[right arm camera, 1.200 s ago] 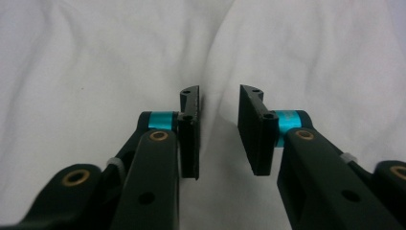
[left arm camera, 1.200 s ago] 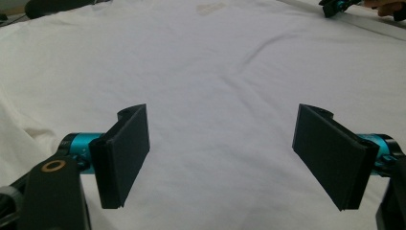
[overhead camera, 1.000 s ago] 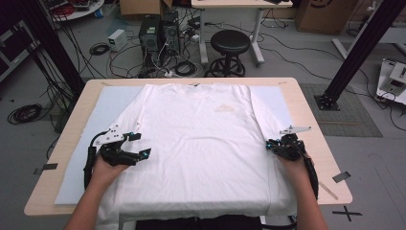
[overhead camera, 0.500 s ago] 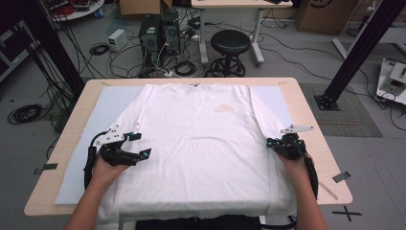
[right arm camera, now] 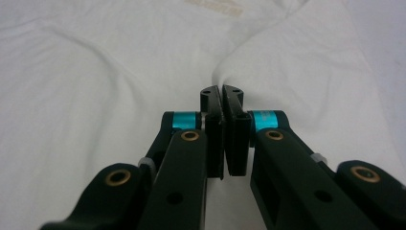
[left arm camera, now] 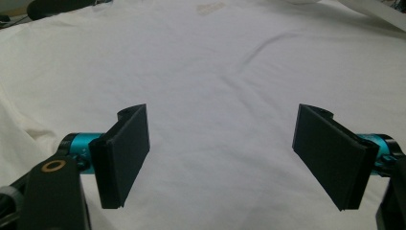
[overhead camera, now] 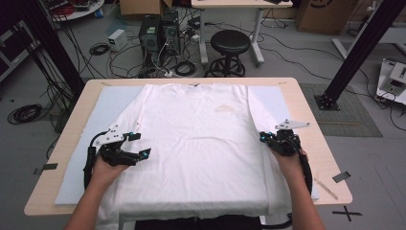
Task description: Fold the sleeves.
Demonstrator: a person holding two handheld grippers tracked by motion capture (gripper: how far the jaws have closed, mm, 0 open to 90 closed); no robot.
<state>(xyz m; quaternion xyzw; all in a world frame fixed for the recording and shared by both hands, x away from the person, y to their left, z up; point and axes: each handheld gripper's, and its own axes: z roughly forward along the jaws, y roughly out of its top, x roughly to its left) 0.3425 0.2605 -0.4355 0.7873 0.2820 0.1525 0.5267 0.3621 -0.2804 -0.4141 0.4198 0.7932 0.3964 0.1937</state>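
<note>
A white T-shirt lies flat, neck away from me, on a pale blue mat on the wooden table. Over the shirt's left side my left gripper hovers open; in the left gripper view its jaws stand wide apart over bare fabric. At the shirt's right edge my right gripper is shut on the cloth. In the right gripper view its jaws meet, and a fold of the shirt rises to a pinched ridge at their tips.
The shirt's hem hangs over the table's near edge. Bare wood runs along the right of the mat. Behind the table are a black stool, computer cases and loose cables on the floor.
My right gripper has lifted slightly with the shirt's right edge in it. The left gripper has stayed where it was.
</note>
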